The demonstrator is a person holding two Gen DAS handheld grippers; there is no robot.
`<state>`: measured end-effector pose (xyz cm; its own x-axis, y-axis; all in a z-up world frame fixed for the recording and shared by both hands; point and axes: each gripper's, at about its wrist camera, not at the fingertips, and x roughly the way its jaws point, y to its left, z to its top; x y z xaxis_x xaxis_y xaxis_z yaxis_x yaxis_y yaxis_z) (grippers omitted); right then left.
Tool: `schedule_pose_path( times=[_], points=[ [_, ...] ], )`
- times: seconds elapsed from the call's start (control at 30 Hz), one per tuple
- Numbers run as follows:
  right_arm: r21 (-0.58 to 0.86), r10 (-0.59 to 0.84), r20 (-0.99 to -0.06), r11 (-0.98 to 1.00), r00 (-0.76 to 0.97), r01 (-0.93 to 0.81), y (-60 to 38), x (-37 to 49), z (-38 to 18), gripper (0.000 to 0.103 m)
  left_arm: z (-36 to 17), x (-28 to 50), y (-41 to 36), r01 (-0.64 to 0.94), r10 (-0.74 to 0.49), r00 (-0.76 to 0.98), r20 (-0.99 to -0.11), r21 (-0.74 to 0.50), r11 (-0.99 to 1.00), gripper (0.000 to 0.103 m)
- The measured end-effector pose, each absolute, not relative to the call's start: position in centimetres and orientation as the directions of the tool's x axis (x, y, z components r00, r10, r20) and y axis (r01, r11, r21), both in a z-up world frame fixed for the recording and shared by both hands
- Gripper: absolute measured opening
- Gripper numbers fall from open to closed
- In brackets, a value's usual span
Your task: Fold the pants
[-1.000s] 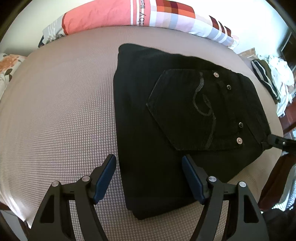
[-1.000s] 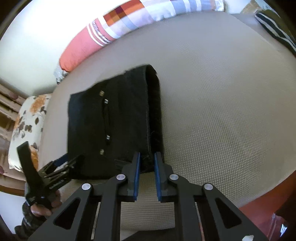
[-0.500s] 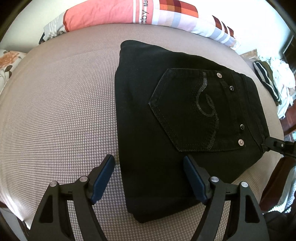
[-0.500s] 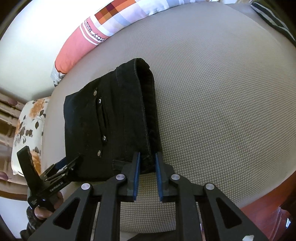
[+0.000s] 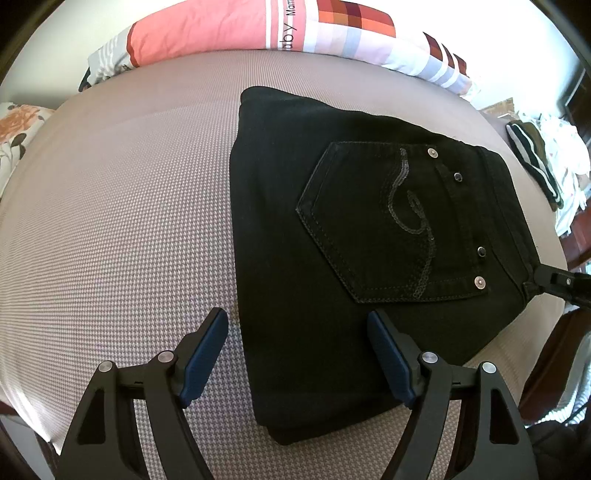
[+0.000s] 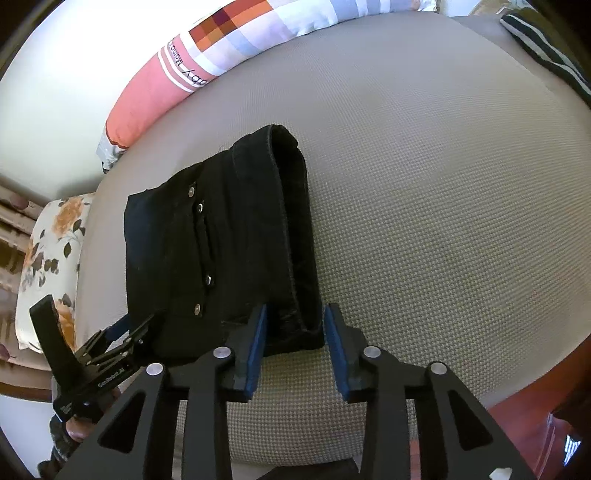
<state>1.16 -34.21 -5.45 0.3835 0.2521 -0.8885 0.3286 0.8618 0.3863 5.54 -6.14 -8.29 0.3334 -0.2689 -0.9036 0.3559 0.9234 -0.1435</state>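
Pants (image 5: 332, 266), black, folded into a compact stack on the bed (image 5: 110, 221), back pocket (image 5: 384, 221) and studs facing up, lying toward the near edge with the bolster (image 5: 229, 33) along the far edge. Left tool (image 5: 297, 354) spread wide and released, hovering over the stack's near left corner, one pad above bare bed, the other above cloth, gripping nothing. Right tool (image 6: 293, 343) at the near right corner, jaws just parted, folded edge of the pants between the pads (image 6: 258, 343) but no longer pinched. Floral pillow (image 6: 48, 266) off the bed's left edge, striped clothes (image 5: 535, 166) off the right
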Motion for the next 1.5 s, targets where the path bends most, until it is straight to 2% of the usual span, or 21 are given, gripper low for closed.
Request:
schedule_pose_path(
  times=[0.4,0.9,1.1,1.5],
  points=[
    [0.332,0.213,-0.905,0.895,0.369,0.298,-33.9,3.6,-5.2,0.052,-7.4,5.6,-5.7,0.372,-0.232,0.359,-0.904,-0.089,0.924,0.078],
    [0.349,0.261,-0.904,0.908,0.34,0.233,-34.6,6.3,-7.6,0.056,-6.8,7.8,-3.8,0.321,-0.227,0.34,-0.913,-0.114,0.94,0.078],
    [0.454,0.365,-0.868,0.857,0.336,0.242,-36.1,6.2,-8.8,0.056,-6.9,8.8,-2.6,0.285,-0.26,0.319,-0.912,-0.169,0.943,0.078],
    [0.618,0.543,-0.773,0.762,0.33,0.194,-37.8,6.9,-10.3,0.056,-8.1,11.0,-0.9,0.214,-0.452,0.188,-0.872,-0.413,0.886,0.078]
  ],
)
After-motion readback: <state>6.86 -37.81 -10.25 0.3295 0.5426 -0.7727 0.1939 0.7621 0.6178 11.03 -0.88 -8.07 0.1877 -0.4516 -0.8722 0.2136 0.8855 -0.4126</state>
